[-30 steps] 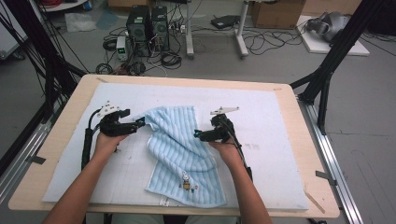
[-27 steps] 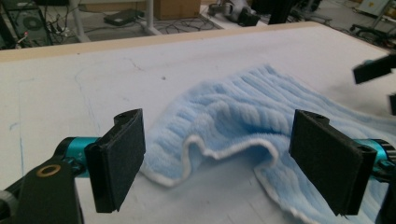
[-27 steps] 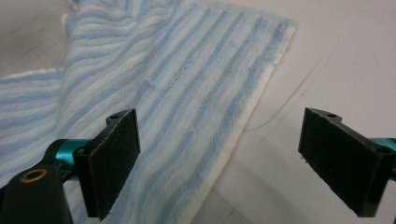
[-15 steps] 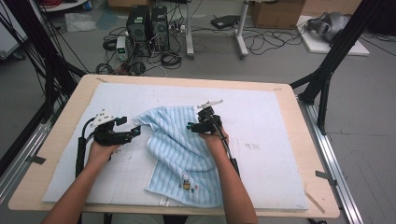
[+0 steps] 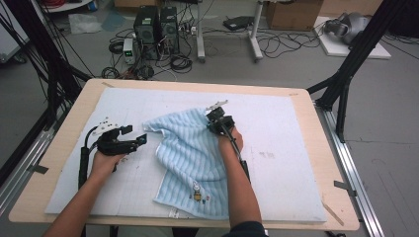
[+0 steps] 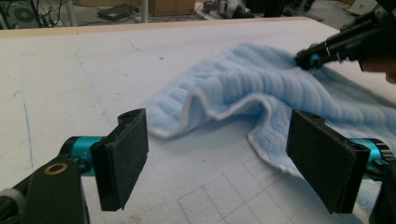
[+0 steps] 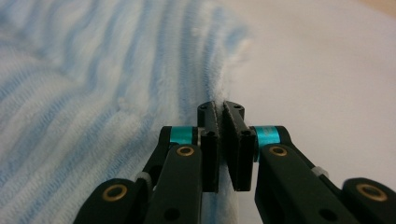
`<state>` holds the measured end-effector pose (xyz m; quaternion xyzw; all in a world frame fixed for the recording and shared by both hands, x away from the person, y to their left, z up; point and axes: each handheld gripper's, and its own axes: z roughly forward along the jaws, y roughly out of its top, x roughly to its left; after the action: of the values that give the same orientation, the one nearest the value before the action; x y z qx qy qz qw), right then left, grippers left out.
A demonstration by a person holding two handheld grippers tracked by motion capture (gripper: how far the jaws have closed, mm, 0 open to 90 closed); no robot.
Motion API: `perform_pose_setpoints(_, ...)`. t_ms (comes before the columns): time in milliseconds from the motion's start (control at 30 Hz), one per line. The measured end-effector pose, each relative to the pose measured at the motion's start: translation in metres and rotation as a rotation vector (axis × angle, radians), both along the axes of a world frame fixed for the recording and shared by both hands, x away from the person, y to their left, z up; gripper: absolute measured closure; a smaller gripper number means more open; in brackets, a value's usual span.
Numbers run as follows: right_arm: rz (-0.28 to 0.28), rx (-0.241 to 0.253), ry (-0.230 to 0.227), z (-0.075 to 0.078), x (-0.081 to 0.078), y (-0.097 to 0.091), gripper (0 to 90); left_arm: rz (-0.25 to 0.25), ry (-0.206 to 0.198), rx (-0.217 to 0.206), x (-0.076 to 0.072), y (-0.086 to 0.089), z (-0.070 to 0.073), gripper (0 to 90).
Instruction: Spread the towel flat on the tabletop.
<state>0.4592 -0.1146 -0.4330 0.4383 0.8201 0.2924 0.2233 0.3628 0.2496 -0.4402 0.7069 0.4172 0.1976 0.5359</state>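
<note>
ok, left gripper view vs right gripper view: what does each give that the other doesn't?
Left gripper view alone: the left gripper with its jaws wide apart and nothing between them, the blue towel's white-edged fold lying ahead of them on the mat, and the table's far wooden edge.

Right gripper view alone: a close look at how the right gripper holds the towel, jaws closed on its edge, having just been closing.

Both: the blue striped towel and the white mat; the right gripper also appears far off in the left gripper view.
</note>
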Motion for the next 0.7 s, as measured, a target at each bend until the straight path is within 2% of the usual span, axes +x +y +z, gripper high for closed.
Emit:
perform_pose_setpoints(67, -0.098, 0.015, -0.007, 0.002, 0.007, -0.017, 85.1, -0.001, 0.000, -0.001, 0.000, 0.000, 0.000, 21.7)
perform_pose_setpoints(133, -0.169, 0.039, -0.041, 0.005, 0.010, -0.033, 85.1, -0.003, 0.004, 0.000, 0.000, 0.000, -0.001, 21.7)
perform_pose_setpoints(200, -0.241, 0.032, -0.076, 0.007, 0.011, -0.046, 85.0, -0.002, 0.007, -0.012, 0.000, 0.001, -0.002, 22.3)
perform_pose_setpoints(267, -0.317, 0.054, -0.092, 0.008, 0.010, -0.057, 83.8, -0.002, 0.009, -0.011, 0.000, 0.001, -0.002, 22.6)
perform_pose_setpoints(300, -0.337, 0.082, -0.079, 0.008, 0.009, -0.060, 80.5, -0.005, 0.011, -0.011, 0.000, 0.001, -0.002, 22.7)
perform_pose_setpoints(333, -0.326, 0.107, -0.057, 0.006, 0.009, -0.061, 74.8, -0.009, 0.011, -0.012, 0.000, 0.001, -0.002, 23.1)
perform_pose_setpoints(367, -0.300, 0.122, -0.057, 0.005, 0.008, -0.060, 70.0, -0.017, 0.013, -0.008, 0.000, 0.000, -0.002, 23.9)
perform_pose_setpoints(433, -0.254, 0.140, -0.089, 0.006, 0.002, -0.059, 62.5, -0.032, 0.017, -0.004, 0.000, -0.002, -0.003, 26.0)
perform_pose_setpoints(467, -0.248, 0.167, -0.091, 0.006, -0.001, -0.060, 59.5, -0.043, 0.019, 0.001, 0.000, -0.003, -0.003, 26.8)
perform_pose_setpoints(600, -0.182, 0.243, -0.084, 0.012, -0.017, -0.070, 52.6, -0.097, 0.021, 0.013, -0.003, -0.009, -0.004, 36.1)
perform_pose_setpoints(700, -0.116, 0.279, -0.074, 0.017, -0.035, -0.081, 49.2, -0.108, 0.029, 0.008, -0.003, -0.014, -0.004, 35.4)
